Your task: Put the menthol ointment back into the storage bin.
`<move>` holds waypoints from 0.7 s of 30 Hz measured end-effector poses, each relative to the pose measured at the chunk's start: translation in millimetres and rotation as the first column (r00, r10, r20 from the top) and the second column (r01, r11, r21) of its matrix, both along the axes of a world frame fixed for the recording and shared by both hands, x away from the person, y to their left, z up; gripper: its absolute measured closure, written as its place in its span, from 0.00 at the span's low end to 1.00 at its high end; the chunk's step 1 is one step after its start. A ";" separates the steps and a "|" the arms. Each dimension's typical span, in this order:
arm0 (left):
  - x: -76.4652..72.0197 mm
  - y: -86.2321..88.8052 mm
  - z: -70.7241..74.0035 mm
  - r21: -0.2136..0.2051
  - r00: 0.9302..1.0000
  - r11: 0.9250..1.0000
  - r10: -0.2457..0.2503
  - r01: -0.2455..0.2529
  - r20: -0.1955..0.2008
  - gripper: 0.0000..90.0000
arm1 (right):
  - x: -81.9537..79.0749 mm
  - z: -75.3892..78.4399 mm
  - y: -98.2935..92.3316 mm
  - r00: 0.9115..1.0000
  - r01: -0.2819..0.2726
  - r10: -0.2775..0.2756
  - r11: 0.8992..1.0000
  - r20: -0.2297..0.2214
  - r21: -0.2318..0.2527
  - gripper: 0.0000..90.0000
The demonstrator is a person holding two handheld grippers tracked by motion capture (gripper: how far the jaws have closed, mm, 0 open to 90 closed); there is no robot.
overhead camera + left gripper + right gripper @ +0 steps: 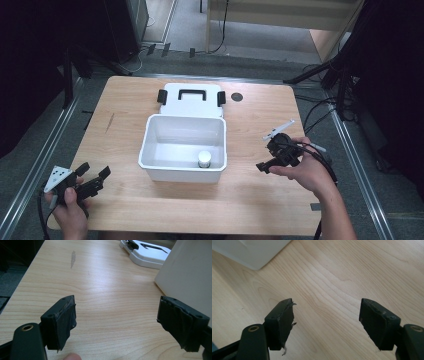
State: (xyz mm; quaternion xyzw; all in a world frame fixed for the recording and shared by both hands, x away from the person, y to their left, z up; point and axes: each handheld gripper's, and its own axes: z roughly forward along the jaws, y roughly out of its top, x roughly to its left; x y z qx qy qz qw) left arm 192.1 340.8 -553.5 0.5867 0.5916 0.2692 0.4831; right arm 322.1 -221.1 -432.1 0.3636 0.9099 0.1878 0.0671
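An open white box stands mid-table, and a small white jar sits inside it near the front wall. Its lid, with a black handle and two black latches, lies flat behind it. My left gripper rests at the table's front left, open, with bare wood between its jaws. To its right in the left gripper view are the box wall and, farther off, the lid. My right gripper hovers right of the box, open and holding nothing. A box corner lies ahead of it.
The wooden table has a dark round spot near its back edge, right of the lid. A faint grey scuff marks the wood on the left. Dark stands and cables flank the table on the floor.
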 end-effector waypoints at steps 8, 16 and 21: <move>-0.2 -0.5 0.0 0.000 1.000 1.000 -0.002 0.002 0.000 0.18 | -15.6 -29.4 -23.4 0.991 0.048 -0.057 0.996 0.117 0.075 0.33; -0.2 -0.5 0.0 0.002 1.000 1.000 -0.002 0.002 0.002 0.18 | -45.5 -51.7 -35.9 0.923 0.200 -0.251 0.960 0.291 0.194 0.13; -0.3 -0.4 0.1 0.003 1.000 1.000 -0.002 0.001 0.001 0.18 | -59.4 -64.3 -50.0 0.888 0.215 -0.308 0.934 0.342 0.284 0.00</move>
